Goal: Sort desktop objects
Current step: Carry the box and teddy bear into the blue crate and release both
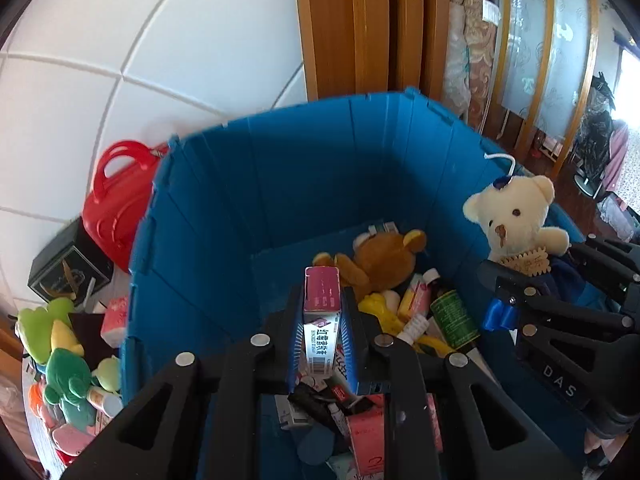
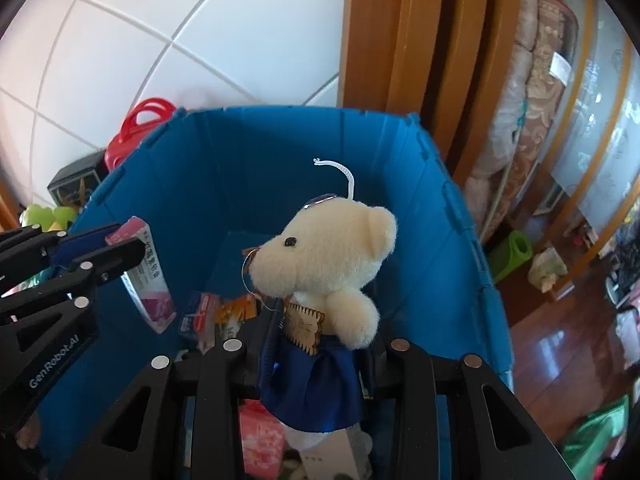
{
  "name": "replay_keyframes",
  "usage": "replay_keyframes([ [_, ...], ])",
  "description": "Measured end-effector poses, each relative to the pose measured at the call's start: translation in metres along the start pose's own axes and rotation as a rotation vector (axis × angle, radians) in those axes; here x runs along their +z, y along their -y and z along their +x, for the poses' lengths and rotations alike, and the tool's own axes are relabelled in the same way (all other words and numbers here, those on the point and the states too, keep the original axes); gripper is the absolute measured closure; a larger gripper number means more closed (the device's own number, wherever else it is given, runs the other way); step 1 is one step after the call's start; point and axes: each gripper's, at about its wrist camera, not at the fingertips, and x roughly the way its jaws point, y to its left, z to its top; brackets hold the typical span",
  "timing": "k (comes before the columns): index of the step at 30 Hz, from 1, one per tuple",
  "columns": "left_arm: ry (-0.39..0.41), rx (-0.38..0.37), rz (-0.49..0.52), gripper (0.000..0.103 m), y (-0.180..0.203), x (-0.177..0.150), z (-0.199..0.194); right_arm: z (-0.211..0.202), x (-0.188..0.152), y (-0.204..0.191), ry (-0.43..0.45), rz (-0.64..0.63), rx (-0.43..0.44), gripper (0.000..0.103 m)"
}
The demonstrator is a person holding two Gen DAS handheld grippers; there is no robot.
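My left gripper (image 1: 322, 308) is shut on a pink and white medicine box (image 1: 322, 320) and holds it upright over the inside of a blue folding bin (image 1: 280, 168). It also shows in the right wrist view (image 2: 150, 280) at the left. My right gripper (image 2: 316, 336) is shut on a cream teddy bear (image 2: 324, 256) in a blue dress, held upright above the bin (image 2: 420, 220). The bear (image 1: 516, 216) shows at the right of the left wrist view. The bin holds a brown plush bear (image 1: 384, 260), a green bottle (image 1: 454, 314), tubes and boxes.
Left of the bin stand a red plastic case (image 1: 116, 200), a black box (image 1: 70, 270) and green plush toys (image 1: 60, 344). A white tiled wall is behind. A wooden door frame (image 2: 400, 40) and folded quilts (image 2: 532, 100) are at the right, above a wooden floor.
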Motion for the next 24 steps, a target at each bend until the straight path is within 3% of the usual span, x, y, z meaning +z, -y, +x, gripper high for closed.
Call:
replay_keyframes([
  [6, -0.166, -0.052, -0.028, 0.085, -0.001, -0.022, 0.040, 0.025, -0.009, 0.013, -0.012, -0.014, 0.028, 0.069],
  [10, -0.155, -0.033, 0.024, 0.085, 0.012, -0.030, 0.038, 0.034, -0.014, 0.027, -0.031, 0.030, 0.064, 0.069],
  [16, -0.165, -0.021, 0.005, 0.085, 0.008, -0.028, 0.041, 0.034, -0.015, 0.030, -0.029, 0.012, 0.062, 0.064],
  [20, -0.204, 0.006, -0.007, 0.084, 0.005, -0.029, 0.048, 0.034, -0.016, 0.031, -0.017, 0.001, 0.052, 0.049],
  [22, -0.221, 0.011, -0.016, 0.077, 0.004, -0.029, 0.051, 0.035, -0.015, 0.032, -0.018, -0.001, 0.056, 0.031],
  [23, -0.229, 0.016, -0.020, 0.067, 0.003, -0.029, 0.052, 0.036, -0.015, 0.032, -0.017, -0.003, 0.059, 0.018],
  [24, -0.237, 0.022, -0.023, 0.056, 0.003, -0.029, 0.054, 0.035, -0.014, 0.033, -0.013, -0.007, 0.058, 0.012],
])
